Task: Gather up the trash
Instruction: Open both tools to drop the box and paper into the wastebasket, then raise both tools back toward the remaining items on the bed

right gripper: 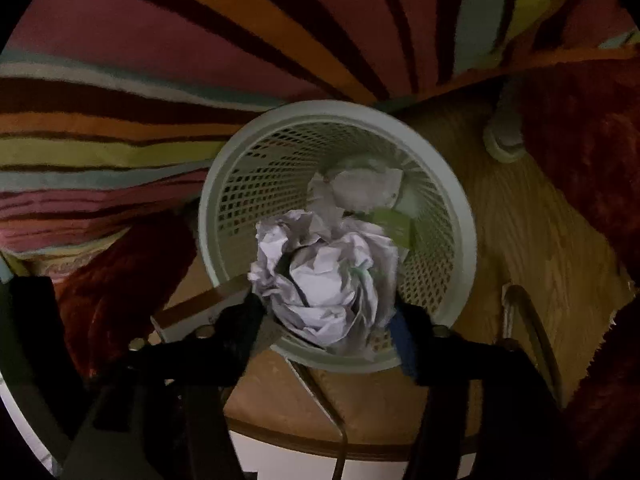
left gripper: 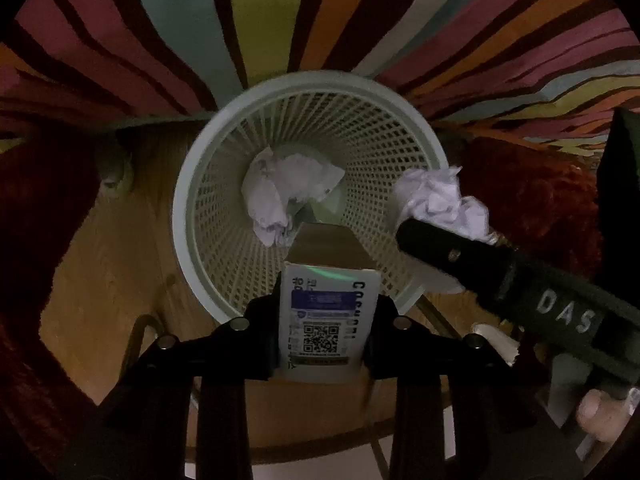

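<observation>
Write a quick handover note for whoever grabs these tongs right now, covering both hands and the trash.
Left tongs: clamped on a small white printed carton, over the near rim of the pale green mesh plastic wastebasket.
Right tongs: a crumpled white paper ball sits between them above the basket; grip unclear.
Done: crumpled paper already lies inside.
Left: drop both items in.

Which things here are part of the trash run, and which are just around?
Job: small box in left gripper; crumpled paper ball at right gripper; mesh waste basket; paper already inside.

Bystanders: striped rug; red shaggy fabric.
</observation>
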Available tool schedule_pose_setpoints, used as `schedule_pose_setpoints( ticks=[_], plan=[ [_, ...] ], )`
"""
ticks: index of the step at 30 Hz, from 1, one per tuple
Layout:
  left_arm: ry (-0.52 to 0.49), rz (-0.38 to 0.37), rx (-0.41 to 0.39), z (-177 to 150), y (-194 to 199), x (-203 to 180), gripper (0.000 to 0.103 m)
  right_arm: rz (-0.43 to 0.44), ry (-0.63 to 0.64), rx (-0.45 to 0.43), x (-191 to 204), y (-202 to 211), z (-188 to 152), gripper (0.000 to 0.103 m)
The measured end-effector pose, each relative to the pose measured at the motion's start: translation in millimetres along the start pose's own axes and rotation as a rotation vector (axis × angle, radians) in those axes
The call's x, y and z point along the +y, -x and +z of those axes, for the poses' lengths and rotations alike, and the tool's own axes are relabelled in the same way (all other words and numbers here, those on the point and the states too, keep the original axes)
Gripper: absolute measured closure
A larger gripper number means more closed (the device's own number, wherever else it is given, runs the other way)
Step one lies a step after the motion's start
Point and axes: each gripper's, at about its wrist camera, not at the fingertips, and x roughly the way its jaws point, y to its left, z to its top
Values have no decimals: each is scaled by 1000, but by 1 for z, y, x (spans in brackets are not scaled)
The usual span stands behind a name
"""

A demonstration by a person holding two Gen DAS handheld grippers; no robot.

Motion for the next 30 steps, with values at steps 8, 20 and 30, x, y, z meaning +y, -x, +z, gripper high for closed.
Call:
schedule_pose_setpoints(
  ticks=[8,20,30],
  plan=[
    [35,47,-14,2,-1,2,15,-12,-57,-21,-11,2,2,18],
    [54,45,-20,0,3,7,15,-8,-61,-39,-15,3,2,8],
    [46,53,-29,-2,7,6,15,-4,-47,-28,-17,1,1,8]
  ],
)
